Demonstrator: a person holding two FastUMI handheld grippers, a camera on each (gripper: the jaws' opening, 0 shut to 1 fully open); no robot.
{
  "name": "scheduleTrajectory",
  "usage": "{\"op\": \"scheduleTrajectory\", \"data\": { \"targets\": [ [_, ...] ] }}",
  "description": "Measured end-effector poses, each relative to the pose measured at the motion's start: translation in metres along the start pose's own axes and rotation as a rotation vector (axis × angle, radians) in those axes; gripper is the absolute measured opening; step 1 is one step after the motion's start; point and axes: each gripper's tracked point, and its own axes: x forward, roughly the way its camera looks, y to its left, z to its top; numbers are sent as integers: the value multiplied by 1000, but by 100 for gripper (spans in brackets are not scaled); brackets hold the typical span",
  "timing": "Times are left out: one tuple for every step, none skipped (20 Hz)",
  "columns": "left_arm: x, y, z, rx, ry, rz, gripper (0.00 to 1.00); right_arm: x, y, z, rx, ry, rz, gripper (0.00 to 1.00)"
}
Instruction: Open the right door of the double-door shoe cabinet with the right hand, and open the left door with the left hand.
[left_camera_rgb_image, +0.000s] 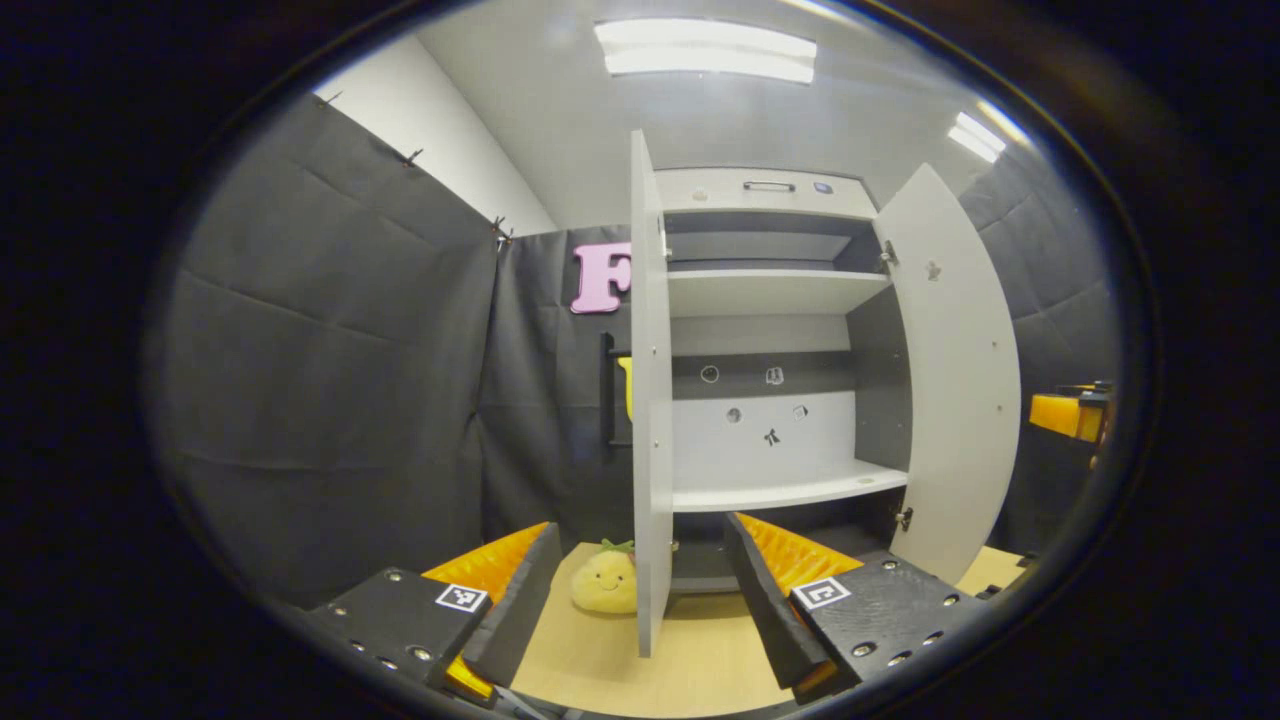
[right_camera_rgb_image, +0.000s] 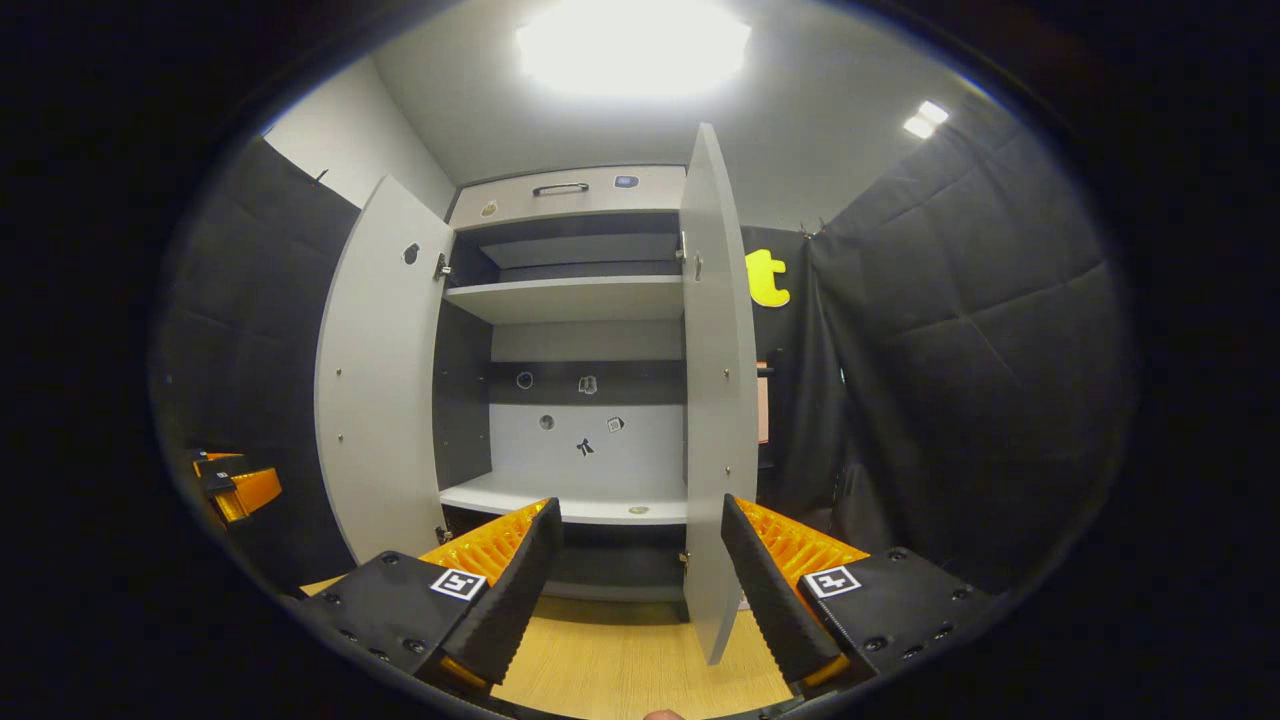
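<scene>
The grey shoe cabinet (left_camera_rgb_image: 770, 292) stands with both doors swung wide, showing bare shelves. In the left gripper view the left door (left_camera_rgb_image: 650, 350) is edge-on, and its free edge sits between the spread fingers of my left gripper (left_camera_rgb_image: 642, 525), which is open and not pressing on it. The right door (left_camera_rgb_image: 950, 380) hangs open beyond. In the right gripper view the right door (right_camera_rgb_image: 716, 380) is edge-on between the fingers of my right gripper (right_camera_rgb_image: 640, 503), close to the right finger (right_camera_rgb_image: 770, 600); the gripper is open. The left door (right_camera_rgb_image: 380, 380) stands open at the left.
A yellow plush toy (left_camera_rgb_image: 605, 580) lies on the wooden surface (left_camera_rgb_image: 700, 660) just left of the left door's foot. The other gripper (left_camera_rgb_image: 1070, 415) shows at the far right, and its counterpart (right_camera_rgb_image: 235, 485) at the far left. Black cloth walls close both sides.
</scene>
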Motion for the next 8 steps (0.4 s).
{"op": "scheduleTrajectory", "data": {
  "targets": [
    [1,1,1,4,-4,3,94,0,0,0,1,1,1,99],
    [1,3,1,7,-6,7,94,0,0,-1,2,2,1,99],
    [1,3,2,8,-5,9,94,0,-1,-2,1,4,0,99],
    [1,3,1,9,-4,10,94,0,-2,-3,1,6,-1,99],
    [0,3,2,9,-3,9,94,-1,-3,-5,1,9,-3,99],
    [1,2,1,11,-2,5,94,-2,-5,-5,3,11,-6,99],
    [1,1,1,14,-2,2,94,-2,-5,-6,6,13,-8,95],
    [1,1,1,17,-3,-1,94,-2,-5,-7,8,14,-11,99]
  ]
}}
